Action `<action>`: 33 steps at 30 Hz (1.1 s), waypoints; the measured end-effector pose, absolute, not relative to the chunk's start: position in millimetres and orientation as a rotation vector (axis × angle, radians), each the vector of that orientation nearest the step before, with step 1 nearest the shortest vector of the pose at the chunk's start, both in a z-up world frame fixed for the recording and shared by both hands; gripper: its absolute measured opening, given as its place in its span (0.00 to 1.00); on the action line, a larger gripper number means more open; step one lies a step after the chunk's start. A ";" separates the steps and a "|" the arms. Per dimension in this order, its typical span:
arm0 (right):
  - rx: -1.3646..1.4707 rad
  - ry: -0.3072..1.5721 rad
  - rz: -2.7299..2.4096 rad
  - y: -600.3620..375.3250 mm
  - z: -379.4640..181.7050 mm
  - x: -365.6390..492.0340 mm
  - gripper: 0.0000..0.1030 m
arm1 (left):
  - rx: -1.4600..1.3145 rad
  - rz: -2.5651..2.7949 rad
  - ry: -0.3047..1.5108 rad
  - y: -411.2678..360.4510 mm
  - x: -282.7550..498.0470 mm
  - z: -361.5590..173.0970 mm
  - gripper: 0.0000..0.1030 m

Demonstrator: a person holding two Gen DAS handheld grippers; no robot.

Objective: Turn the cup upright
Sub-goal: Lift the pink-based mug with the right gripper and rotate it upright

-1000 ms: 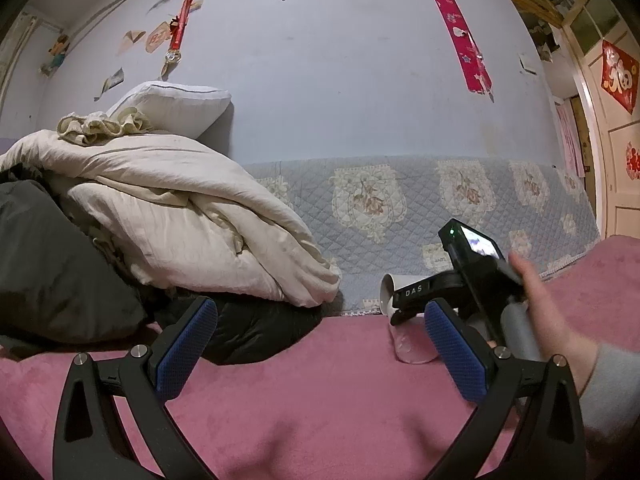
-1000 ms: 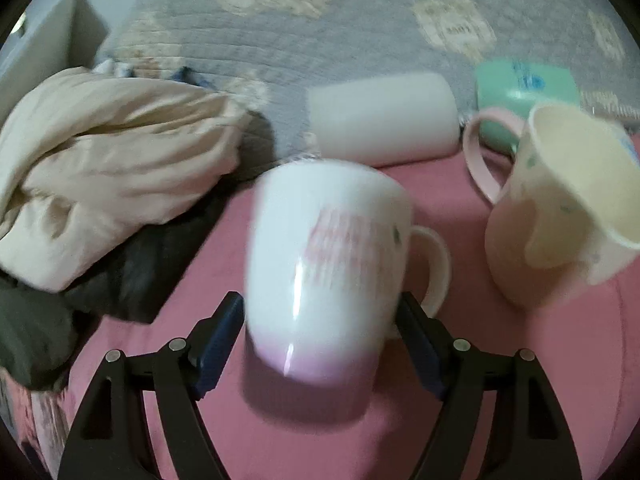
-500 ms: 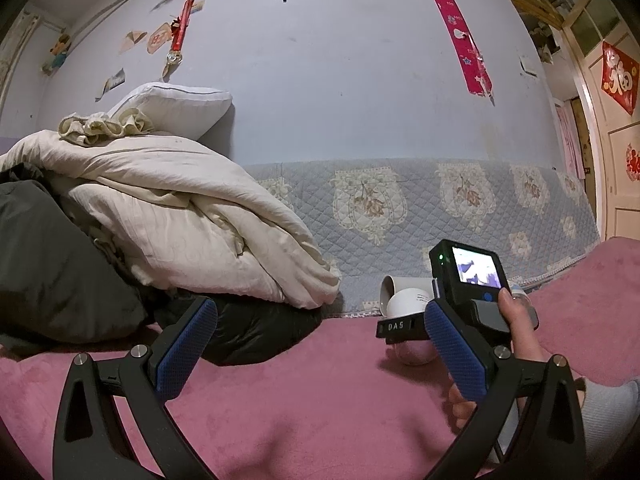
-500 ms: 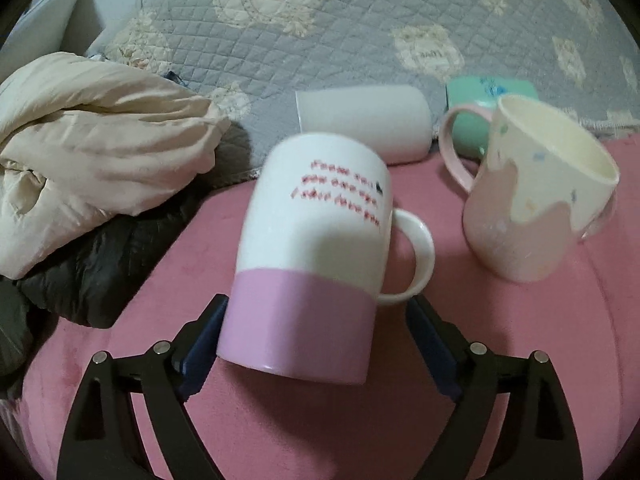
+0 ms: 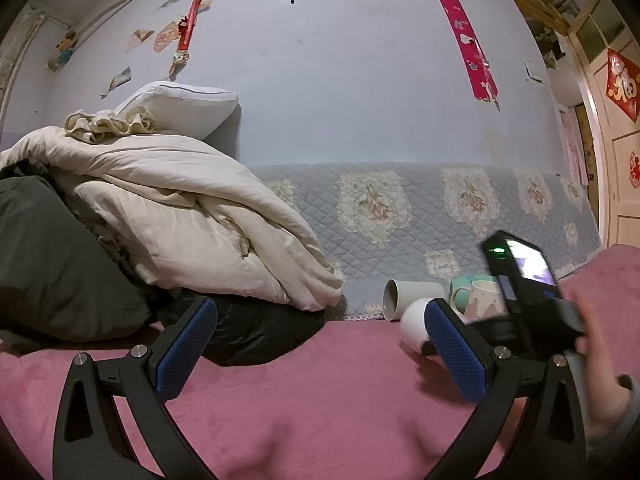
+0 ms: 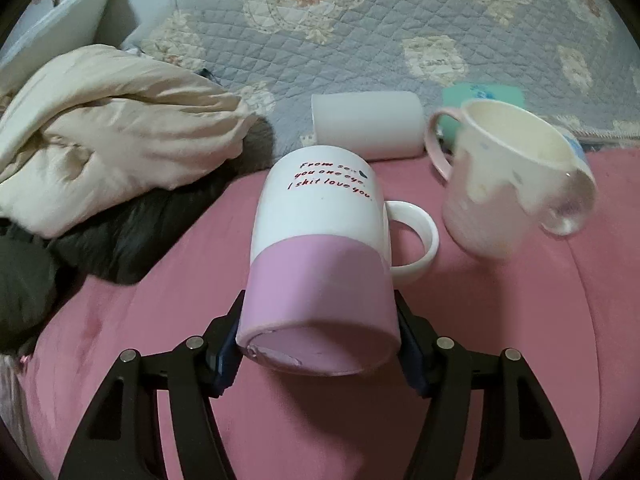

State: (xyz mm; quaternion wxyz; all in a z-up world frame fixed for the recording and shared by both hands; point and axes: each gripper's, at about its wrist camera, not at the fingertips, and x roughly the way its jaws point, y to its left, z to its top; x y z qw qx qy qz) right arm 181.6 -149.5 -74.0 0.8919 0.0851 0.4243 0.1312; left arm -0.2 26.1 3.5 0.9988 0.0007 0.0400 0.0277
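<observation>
A white mug with a pink base and red lettering point(image 6: 320, 264) is gripped at its pink end by my right gripper point(image 6: 320, 350). It is tilted with its bottom toward the camera and its mouth pointing away, handle to the right. In the left wrist view the mug point(image 5: 414, 322) shows as a white shape behind my right pad, with the right gripper's body and the hand just right of it. My left gripper point(image 5: 320, 352) is open and empty, hovering above the pink blanket point(image 5: 300, 392).
A pale pink mug point(image 6: 504, 184) stands upright to the right. A white cup point(image 6: 368, 124) and a green cup point(image 6: 484, 96) lie on their sides by the quilted backrest point(image 6: 360, 20). Cream bedding point(image 6: 100, 120) and dark clothing point(image 6: 120, 240) are piled at the left.
The right gripper has closed on the mug and tipped it, so its bottom now faces the camera. The left gripper has stayed still and open.
</observation>
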 end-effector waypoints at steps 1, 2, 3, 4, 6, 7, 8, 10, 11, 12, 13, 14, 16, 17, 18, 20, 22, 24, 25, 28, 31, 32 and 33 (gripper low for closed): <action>0.176 0.875 0.281 -151.0 -71.8 172.6 0.65 | -0.001 0.059 0.078 26.6 -0.5 3.7 1.00; 0.175 0.868 0.286 -152.3 -69.6 164.1 0.65 | -0.004 0.065 0.076 27.4 -1.1 4.0 1.00; 0.174 0.855 0.292 -154.8 -66.5 150.6 0.65 | -0.008 0.070 0.073 28.5 -1.4 4.3 1.00; 0.175 0.843 0.293 -157.2 -64.7 140.5 0.65 | -0.013 0.073 0.071 29.6 -1.3 4.7 1.00; 0.173 0.813 0.285 -161.2 -61.2 121.1 0.65 | -0.023 0.079 0.068 31.8 -1.3 5.3 1.00; 0.174 0.802 0.279 -163.2 -59.9 112.8 0.65 | -0.028 0.084 0.068 32.9 -1.4 5.3 1.00; 0.179 0.796 0.282 -165.3 -58.9 105.0 0.65 | -0.031 0.087 0.069 33.6 -0.9 5.3 1.00; 0.196 0.810 0.299 -167.9 -58.8 97.5 0.65 | -0.036 0.088 0.076 35.0 0.7 5.2 1.00; 0.203 0.824 0.310 -168.9 -60.5 95.0 0.65 | -0.037 0.086 0.081 35.2 1.5 5.0 1.00; 0.205 0.837 0.317 -168.7 -62.8 93.1 0.65 | -0.036 0.079 0.083 34.9 1.9 4.8 1.00; 0.205 0.856 0.326 -167.9 -66.6 91.5 0.65 | -0.031 0.072 0.082 33.7 1.8 4.8 1.00; 0.210 0.880 0.340 -167.1 -71.4 91.9 0.65 | -0.021 0.066 0.077 31.6 0.8 4.6 1.00; 0.221 0.916 0.361 -165.5 -78.5 94.7 0.66 | 0.002 0.063 0.068 26.8 -0.6 4.4 1.00; 0.228 0.929 0.372 -165.9 -80.5 95.3 0.66 | 0.010 0.062 0.065 25.1 -1.1 4.5 1.00; 0.240 0.934 0.384 -166.9 -81.4 95.5 0.67 | 0.016 0.062 0.063 24.0 -1.4 4.3 1.00; 0.243 0.926 0.413 -167.8 -79.6 94.5 0.68 | 0.020 0.061 0.064 23.2 -0.7 4.5 1.00; 0.243 0.882 0.453 -169.7 -70.1 90.5 0.75 | 0.017 0.063 0.068 24.1 0.1 4.7 1.00; 0.231 0.804 0.438 -176.6 -56.4 83.4 0.79 | 0.011 0.063 0.072 25.0 0.7 4.4 1.00; 0.225 0.769 0.432 -180.2 -49.6 80.5 0.79 | 0.008 0.062 0.074 25.8 1.0 4.4 1.00; 0.231 0.658 0.401 -198.3 -30.5 71.9 0.81 | 0.006 0.062 0.077 25.8 1.2 4.1 1.00; 0.175 0.506 0.276 -218.9 -16.0 59.7 0.83 | 0.008 0.062 0.075 25.9 1.2 4.3 1.00; 0.139 0.449 0.223 -224.9 -12.9 54.3 0.84 | 0.010 0.062 0.075 26.0 1.8 4.3 1.00; 0.112 0.405 0.184 -229.2 -10.8 50.7 0.84 | 0.012 0.062 0.075 26.1 2.2 4.2 1.00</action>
